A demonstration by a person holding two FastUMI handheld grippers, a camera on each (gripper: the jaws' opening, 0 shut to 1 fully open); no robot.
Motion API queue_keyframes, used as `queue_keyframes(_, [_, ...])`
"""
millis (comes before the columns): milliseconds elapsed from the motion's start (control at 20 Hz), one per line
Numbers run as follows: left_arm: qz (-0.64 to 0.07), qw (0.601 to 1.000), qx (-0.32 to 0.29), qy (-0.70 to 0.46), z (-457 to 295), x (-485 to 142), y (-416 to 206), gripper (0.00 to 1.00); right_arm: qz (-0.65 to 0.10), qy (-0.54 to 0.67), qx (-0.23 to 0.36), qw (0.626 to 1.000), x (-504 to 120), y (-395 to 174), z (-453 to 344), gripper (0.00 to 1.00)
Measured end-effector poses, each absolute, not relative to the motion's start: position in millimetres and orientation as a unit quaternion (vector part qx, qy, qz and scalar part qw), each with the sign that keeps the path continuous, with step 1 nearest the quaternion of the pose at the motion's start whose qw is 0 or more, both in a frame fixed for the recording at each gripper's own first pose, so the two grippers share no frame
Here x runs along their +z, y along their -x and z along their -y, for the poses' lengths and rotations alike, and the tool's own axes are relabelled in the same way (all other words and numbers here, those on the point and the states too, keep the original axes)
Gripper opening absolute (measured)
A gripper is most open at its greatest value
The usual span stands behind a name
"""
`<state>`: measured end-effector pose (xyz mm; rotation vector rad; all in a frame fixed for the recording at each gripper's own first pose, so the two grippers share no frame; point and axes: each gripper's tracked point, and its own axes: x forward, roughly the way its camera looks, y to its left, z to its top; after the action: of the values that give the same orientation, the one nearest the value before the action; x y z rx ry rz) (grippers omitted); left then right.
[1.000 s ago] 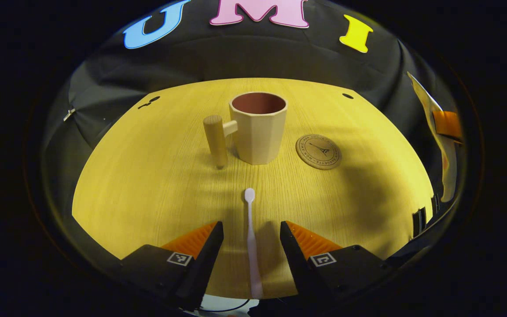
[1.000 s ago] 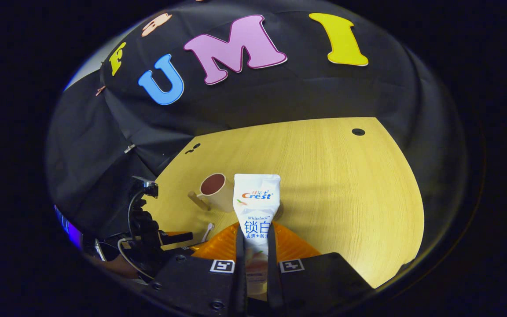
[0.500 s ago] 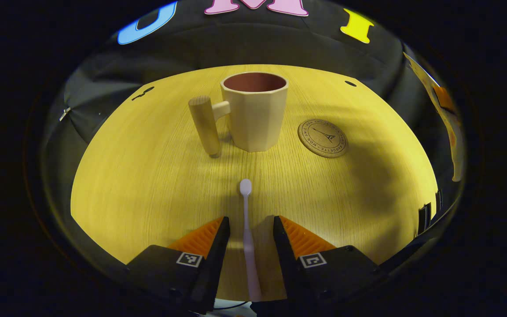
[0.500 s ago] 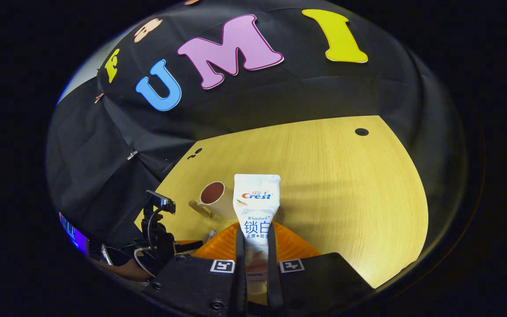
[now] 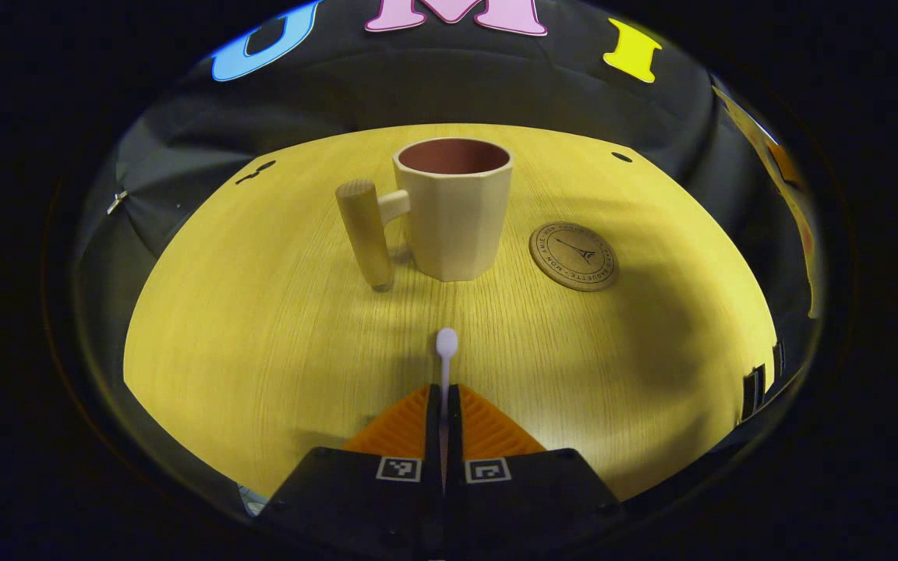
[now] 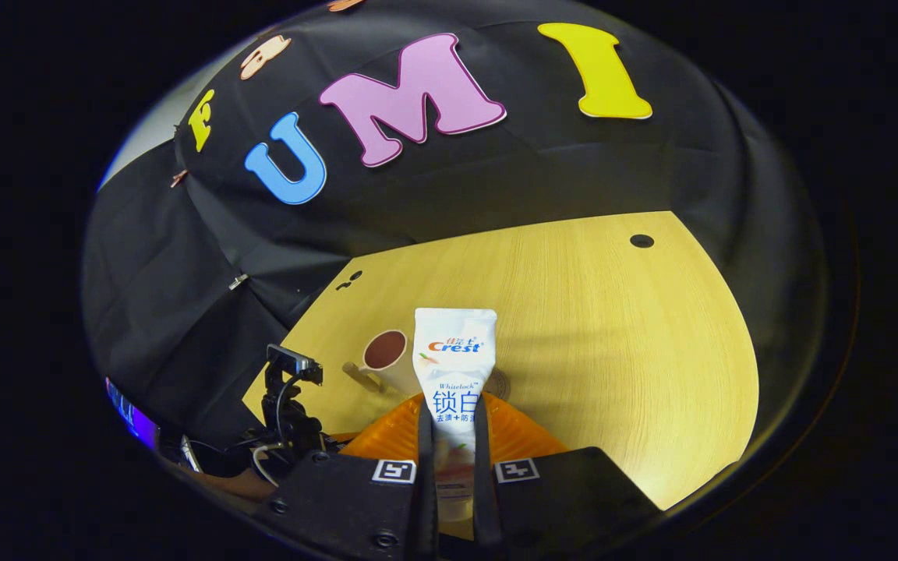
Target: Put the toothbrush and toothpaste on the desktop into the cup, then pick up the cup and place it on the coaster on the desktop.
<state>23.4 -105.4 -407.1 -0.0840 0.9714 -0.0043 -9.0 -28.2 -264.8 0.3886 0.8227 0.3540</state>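
step: we judge we're at the pick-up of both items, w/ the drop into the cup (image 5: 455,210) next; nothing is in the cup yet as far as we can see into its mouth.
how to do it well: lift the toothbrush (image 5: 445,354) straight up off the desktop (image 5: 262,327) before swinging toward the cup, so the head doesn't drag on the wood. We'd tip it near upright over the mouth, let go only once the tip is below the rim. One item at a time; two grippers over one mouth will crowd.
risk: cup handle sticks out on the left side; we approach from the near side or above, else we may knock it & shift the cup. The thin brush could pivot in the grip.
left gripper (image 5: 444,401): fingers closed down to a thin slit, clamped on the toothbrush handle; white head pokes out ahead of the tips, pointing at the cup.
right gripper (image 6: 449,432): fingers close together, pinching the toothpaste (image 6: 454,366) tube low down; crimped end stands up ahead, well above the desktop.
cup: upright, mid-desk, far of the brush head, apart from it.
coaster (image 5: 573,256): flat on the desk, just right of the cup, bare, not touching it.
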Motion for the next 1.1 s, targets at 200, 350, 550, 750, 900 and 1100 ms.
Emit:
queue_keyframes(200, [-0.468, 0.881, -0.031, 0.067, 102.5, -398.2, -22.3, 0.06, -0.378, -0.190, 0.167, 0.890, -254.4, 6.0, 20.6, 0.22])
queue_keyframes(350, [-0.424, 0.902, -0.047, 0.070, 96.2, -365.1, -26.3, 0.06, -0.367, -0.197, 0.163, 0.895, -246.8, 2.2, 12.0, 0.22])
queue_keyframes(550, [-0.381, 0.918, -0.074, 0.084, 92.9, -320.4, -25.2, 0.06, -0.347, -0.204, 0.156, 0.902, -233.9, -6.5, -0.9, 0.22])
queue_keyframes(750, [-0.340, 0.932, -0.083, 0.095, 83.8, -275.2, -22.8, 0.06, -0.320, -0.217, 0.164, 0.907, -217.5, -26.8, -24.3, 0.22])
queue_keyframes(900, [-0.313, 0.941, -0.088, 0.098, 72.9, -243.0, -20.9, 0.06, -0.283, -0.227, 0.188, 0.913, -202.4, -55.5, -52.8, 0.22])
queue_keyframes(1100, [-0.289, 0.949, -0.079, 0.101, 55.6, -209.1, -13.9, 0.06, -0.249, -0.247, 0.222, 0.910, -202.7, -93.3, -94.7, 0.22])
